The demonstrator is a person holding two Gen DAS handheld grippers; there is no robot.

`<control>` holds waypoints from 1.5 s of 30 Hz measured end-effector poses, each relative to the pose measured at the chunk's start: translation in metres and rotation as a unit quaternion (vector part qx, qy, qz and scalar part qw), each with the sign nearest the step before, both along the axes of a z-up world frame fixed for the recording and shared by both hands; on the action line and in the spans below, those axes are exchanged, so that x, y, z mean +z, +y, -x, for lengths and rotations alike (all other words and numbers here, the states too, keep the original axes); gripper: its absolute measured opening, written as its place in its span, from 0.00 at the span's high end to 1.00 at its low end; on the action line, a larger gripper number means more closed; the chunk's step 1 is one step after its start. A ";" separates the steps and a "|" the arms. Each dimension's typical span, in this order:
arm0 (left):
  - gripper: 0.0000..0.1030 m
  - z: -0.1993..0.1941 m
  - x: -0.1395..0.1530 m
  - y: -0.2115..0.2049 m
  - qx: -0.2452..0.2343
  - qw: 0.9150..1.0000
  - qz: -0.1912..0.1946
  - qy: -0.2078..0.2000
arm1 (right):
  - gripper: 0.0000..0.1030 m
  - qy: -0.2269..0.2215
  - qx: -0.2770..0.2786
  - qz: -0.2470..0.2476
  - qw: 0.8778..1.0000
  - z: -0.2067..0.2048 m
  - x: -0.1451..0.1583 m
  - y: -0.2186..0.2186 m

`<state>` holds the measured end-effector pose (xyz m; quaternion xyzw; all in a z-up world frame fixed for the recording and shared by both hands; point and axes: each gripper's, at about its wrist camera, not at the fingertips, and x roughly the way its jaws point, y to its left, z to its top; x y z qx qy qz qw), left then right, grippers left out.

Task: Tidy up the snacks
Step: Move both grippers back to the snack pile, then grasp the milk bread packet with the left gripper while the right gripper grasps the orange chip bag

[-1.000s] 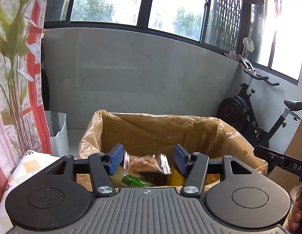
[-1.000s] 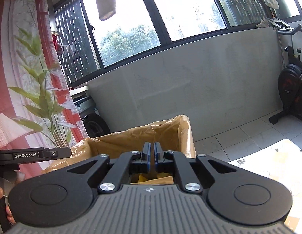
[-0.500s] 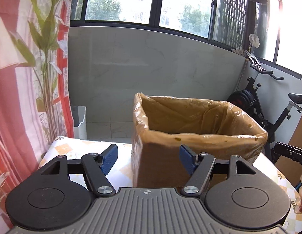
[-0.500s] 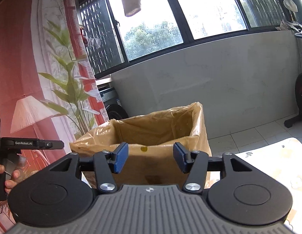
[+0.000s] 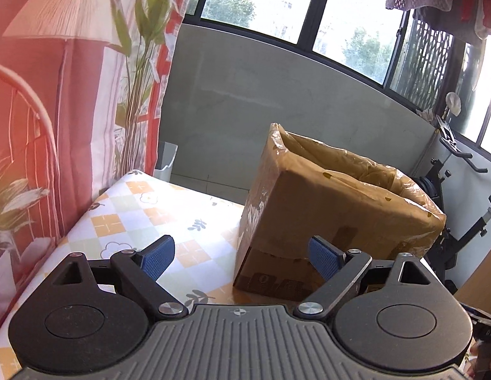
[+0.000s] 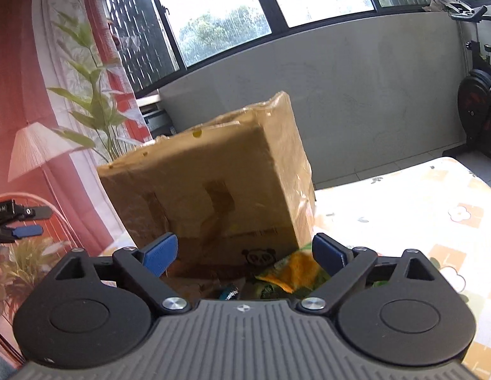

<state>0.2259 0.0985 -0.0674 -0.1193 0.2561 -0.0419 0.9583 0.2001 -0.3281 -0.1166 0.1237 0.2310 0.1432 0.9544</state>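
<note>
Both our grippers hang back from the cardboard box (image 5: pixel 334 209), no longer over its lined mouth as they were a second ago. Our left gripper (image 5: pixel 242 255), which then framed a falling snack packet, has its jaws opening with nothing between them; the box's near corner stands just beyond. Our right gripper (image 6: pixel 245 253), pressed together a second ago, is also opening, its pads clear of everything. We judge one drop finished and the next pick beginning: an orange-and-green snack bag (image 6: pixel 289 274) lies on the tablecloth (image 6: pixel 419 196) at the box's foot, low between the right fingers.
</note>
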 end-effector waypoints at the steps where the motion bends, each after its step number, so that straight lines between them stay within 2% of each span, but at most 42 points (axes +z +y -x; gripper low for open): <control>1: 0.11 0.000 -0.003 -0.001 0.005 1.000 0.002 0.009 | 0.09 0.007 0.003 0.019 1.000 0.002 -0.004 0.002; 5: 0.11 -0.001 -0.021 -0.007 -0.006 0.999 0.016 0.048 | 0.08 0.043 0.045 0.076 0.995 0.013 -0.025 0.015; 12: 0.11 0.001 -0.039 -0.017 -0.033 0.996 0.028 0.077 | 0.09 0.075 0.077 0.142 0.984 0.017 -0.051 0.028; 15: 0.11 0.000 -0.047 -0.020 -0.035 0.995 0.023 0.094 | 0.09 0.095 0.066 0.131 0.985 0.012 -0.055 0.021; 21: 0.12 0.000 -0.057 -0.017 -0.038 0.993 0.037 0.107 | 0.09 0.139 0.057 0.099 0.984 0.001 -0.072 0.011; 24: 0.12 -0.001 -0.056 -0.015 -0.037 0.993 0.040 0.106 | 0.10 0.150 0.051 0.041 0.987 -0.004 -0.072 0.006; 26: 0.12 -0.002 -0.056 -0.012 -0.033 0.993 0.047 0.106 | 0.15 0.154 0.069 0.018 0.986 -0.007 -0.071 0.011; 30: 0.12 -0.007 -0.055 0.003 -0.020 0.993 0.057 0.104 | 0.16 0.128 0.083 0.066 0.986 -0.012 -0.073 0.036; 33: 0.12 -0.010 -0.061 0.021 -0.003 0.990 0.077 0.117 | 0.18 0.094 0.071 0.072 0.990 -0.009 -0.078 0.044; 36: 0.12 -0.011 -0.067 0.034 0.027 0.989 0.067 0.127 | 0.19 0.063 0.064 0.082 0.993 -0.001 -0.084 0.048; 45: 0.12 -0.024 -0.078 0.048 0.046 0.988 0.054 0.134 | 0.19 0.052 0.062 0.071 0.994 0.002 -0.089 0.045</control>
